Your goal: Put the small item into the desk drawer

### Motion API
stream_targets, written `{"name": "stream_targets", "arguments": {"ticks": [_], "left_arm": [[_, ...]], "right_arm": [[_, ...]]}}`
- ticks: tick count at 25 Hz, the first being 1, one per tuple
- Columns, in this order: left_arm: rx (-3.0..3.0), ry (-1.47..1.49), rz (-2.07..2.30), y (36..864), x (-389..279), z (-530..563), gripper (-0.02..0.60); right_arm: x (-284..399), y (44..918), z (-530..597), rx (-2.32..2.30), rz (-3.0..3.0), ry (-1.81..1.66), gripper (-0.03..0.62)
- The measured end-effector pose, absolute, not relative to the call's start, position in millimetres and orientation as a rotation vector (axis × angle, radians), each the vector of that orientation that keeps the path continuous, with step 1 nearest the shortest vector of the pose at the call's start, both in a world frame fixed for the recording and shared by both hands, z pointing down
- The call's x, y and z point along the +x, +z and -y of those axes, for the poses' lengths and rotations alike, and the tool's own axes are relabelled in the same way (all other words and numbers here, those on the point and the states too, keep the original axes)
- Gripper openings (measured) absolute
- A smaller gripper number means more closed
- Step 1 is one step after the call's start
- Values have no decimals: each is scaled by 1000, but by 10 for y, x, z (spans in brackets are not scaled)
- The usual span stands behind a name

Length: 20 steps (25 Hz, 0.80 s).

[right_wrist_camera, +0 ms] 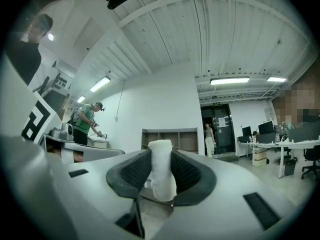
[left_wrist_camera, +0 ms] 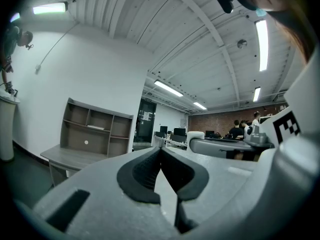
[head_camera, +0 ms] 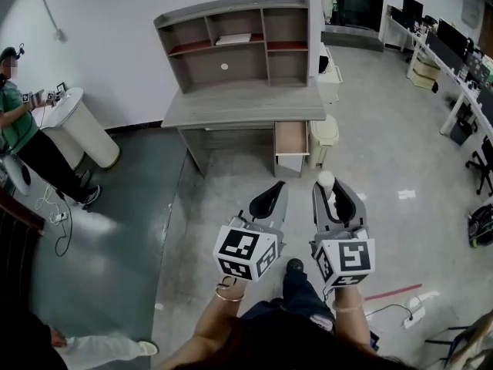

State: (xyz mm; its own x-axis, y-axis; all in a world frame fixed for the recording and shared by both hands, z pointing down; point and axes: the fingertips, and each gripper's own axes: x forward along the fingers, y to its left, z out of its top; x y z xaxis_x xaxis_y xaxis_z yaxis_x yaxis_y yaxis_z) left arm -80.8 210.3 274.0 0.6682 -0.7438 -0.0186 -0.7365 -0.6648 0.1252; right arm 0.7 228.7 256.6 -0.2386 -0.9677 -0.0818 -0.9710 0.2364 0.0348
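- Head view: looked down on the left gripper (head_camera: 276, 187) and right gripper (head_camera: 331, 193), held side by side above the floor (head_camera: 231, 199), well short of the bench (head_camera: 239, 106).
- Right gripper view: caught the small white item (right_wrist_camera: 161, 171) upright in the right jaws, squeezed on both sides by the dark pads, top poking above them.
- Left gripper view: showed the left jaws closed, tips touching.
- Spotted the desk drawer (head_camera: 291, 139) pulled open under the bench's right end, well apart from the item.
- Picked out a shelf unit (head_camera: 231, 41) standing on the bench, and a person in green (head_camera: 19, 114) off by the left wall.
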Motion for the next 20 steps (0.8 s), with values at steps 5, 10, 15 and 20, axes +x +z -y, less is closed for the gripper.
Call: {"name": "stream_targets", "arguments": {"ticks": [5,10,15,20], "left_arm": [[2770,-103,1226,2793,-685,-1838,15],[2759,-93,1242,2882,-549,-1441,15],[2742,-63,1254,2944,-391,-1020,15],[2737,-69,1272,2923,-200,-591,15]], "right_arm": [[97,2646,-2003,-1912,-2434,108,110],[202,2774,-1616,-1892,-2457,78,110],[366,2831,-1181,-1874,-2462,35,110],[512,2825,-735,-1854,-2479,31,110]]}}
